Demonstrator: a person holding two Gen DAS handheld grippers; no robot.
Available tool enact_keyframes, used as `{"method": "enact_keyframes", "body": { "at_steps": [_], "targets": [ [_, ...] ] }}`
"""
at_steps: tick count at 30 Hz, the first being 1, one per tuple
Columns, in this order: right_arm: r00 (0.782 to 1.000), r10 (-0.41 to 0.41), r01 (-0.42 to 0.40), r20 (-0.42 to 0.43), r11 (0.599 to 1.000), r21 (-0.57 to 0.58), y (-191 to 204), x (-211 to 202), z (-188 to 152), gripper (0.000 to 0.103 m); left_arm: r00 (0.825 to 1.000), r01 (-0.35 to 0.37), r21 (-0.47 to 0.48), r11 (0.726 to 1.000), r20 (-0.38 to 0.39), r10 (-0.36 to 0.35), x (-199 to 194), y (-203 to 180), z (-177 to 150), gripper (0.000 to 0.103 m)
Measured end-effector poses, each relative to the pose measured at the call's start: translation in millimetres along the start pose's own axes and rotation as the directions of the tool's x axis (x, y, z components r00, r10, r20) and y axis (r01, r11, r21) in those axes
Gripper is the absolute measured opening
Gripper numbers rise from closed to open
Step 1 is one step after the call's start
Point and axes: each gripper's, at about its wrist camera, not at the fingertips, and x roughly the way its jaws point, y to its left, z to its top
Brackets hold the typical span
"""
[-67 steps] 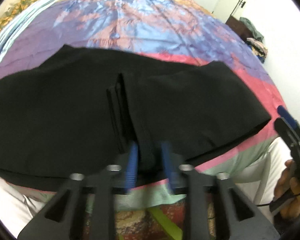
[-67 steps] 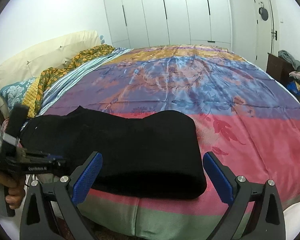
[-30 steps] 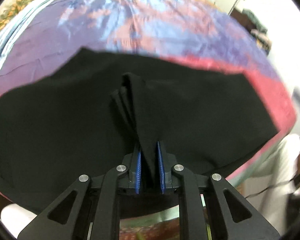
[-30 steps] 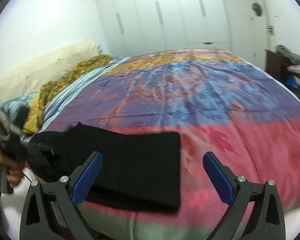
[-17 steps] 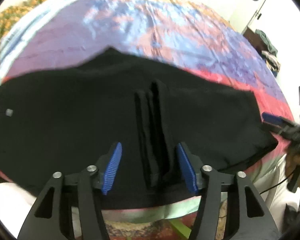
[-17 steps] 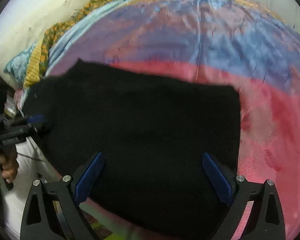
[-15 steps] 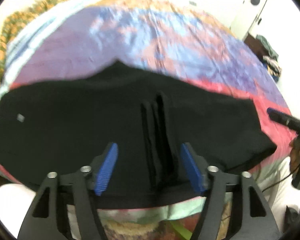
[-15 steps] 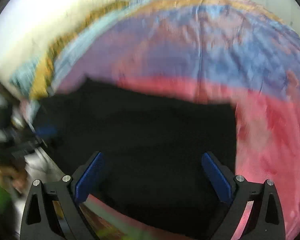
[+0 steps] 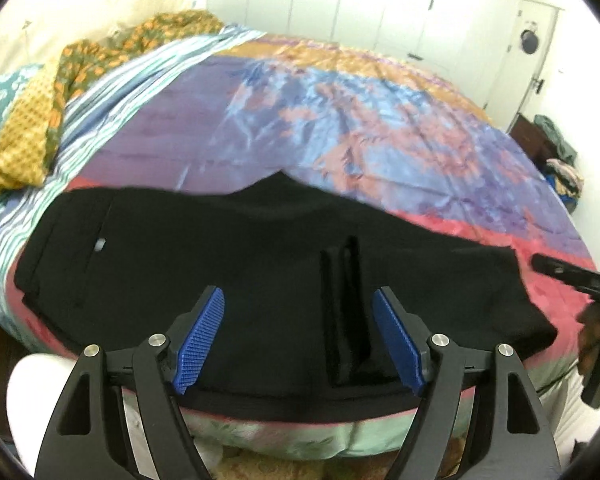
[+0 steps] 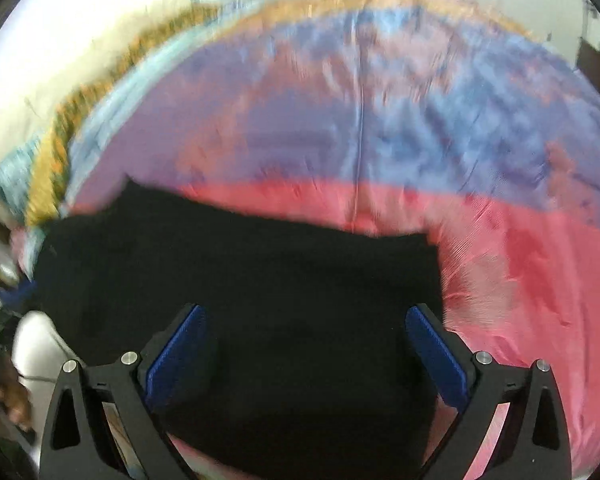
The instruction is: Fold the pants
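- The black pants [image 9: 228,272] lie folded flat near the front edge of the bed, on the red and purple bedspread [image 9: 340,120], close to the pillows [image 9: 24,136] at the left.
- Their long axis runs left to right across both views, parallel to the bed's front edge. In the left wrist view 1 end reaches the striped sheet at the left and the other stops at the red band on the right.
- A narrow pleat of pinched cloth [image 9: 346,312] stands up from the pants, running away from the camera, crosswise to that long axis.
- The left gripper [image 9: 298,344] hangs above the pants, and its jaws have just been opening; they stand wide, the pleat between them but touched by neither pad.
- The right gripper [image 10: 306,356] is spread wide over the right part of the pants [image 10: 284,288]; its 2 pads clamp nothing. This view is blurred.
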Motion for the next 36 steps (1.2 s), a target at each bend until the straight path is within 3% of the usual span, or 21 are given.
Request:
{"method": "enact_keyframes", "body": {
  "at_steps": [2, 6, 8, 11, 12, 19, 21, 24, 28, 36],
  "targets": [
    [0.996, -0.008, 0.01, 0.094, 1.0, -0.029, 9.3, -33.5, -9.2, 0.1, 1.0, 0.018, 0.013, 1.0, -0.003, -0.018, 2.0, -7.8, 3.0, 0.079],
    [0.99, 0.012, -0.003, 0.141, 0.998, -0.065, 23.0, -50.6, -36.1, 0.101, 0.998, 0.064, 0.049, 0.997, -0.032, -0.062, 15.5, -26.8, 1.1, 0.079],
    [0.996, 0.004, 0.003, 0.09, 0.997, -0.072, 22.4, -35.1, -50.5, 0.101, 0.997, 0.07, 0.081, 0.994, -0.041, -0.067, 21.3, -36.4, -1.6, 0.079],
    [0.996, 0.001, 0.0, -0.094, 1.0, 0.017, 3.6, 5.2, -76.6, 0.101, 0.997, 0.062, 0.111, 0.992, -0.058, -0.056, 25.7, -43.9, -8.3, 0.079],
    [0.996, -0.002, 0.005, -0.094, 1.0, 0.029, 0.9, 9.2, -82.4, 0.101, 0.997, 0.056, 0.115, 0.992, -0.063, -0.049, 25.6, -43.8, -10.6, 0.079],
    [0.991, -0.038, 0.036, 0.128, 0.999, 0.013, 13.3, -43.3, -70.0, 0.101, 0.997, 0.042, 0.062, 0.997, -0.069, -0.038, 24.3, -27.4, -21.2, 0.079],
    [0.995, -0.041, 0.04, 0.094, 0.999, 0.012, 11.3, -35.1, -70.9, 0.102, 0.996, 0.044, 0.046, 0.998, -0.079, -0.04, 25.6, -24.3, -22.0, 0.079],
    [0.998, -0.041, 0.043, -0.044, 0.998, 0.043, 1.3, -2.5, -87.3, 0.102, 0.997, 0.036, 0.056, 0.998, -0.066, -0.032, 19.7, -22.7, -21.9, 0.079],
    [0.997, -0.071, 0.071, -0.002, 0.997, 0.012, 7.5, -5.5, -85.6, 0.103, 0.998, 0.021, 0.047, 0.999, -0.065, -0.018, 13.5, -12.3, -21.0, 0.08],
    [0.994, -0.076, 0.068, 0.081, 0.992, 0.105, -6.9, -18.0, -82.9, 0.102, 0.997, -0.027, -0.096, 0.995, -0.075, 0.02, 2.7, 48.0, -9.7, 0.081]
  ]
}}
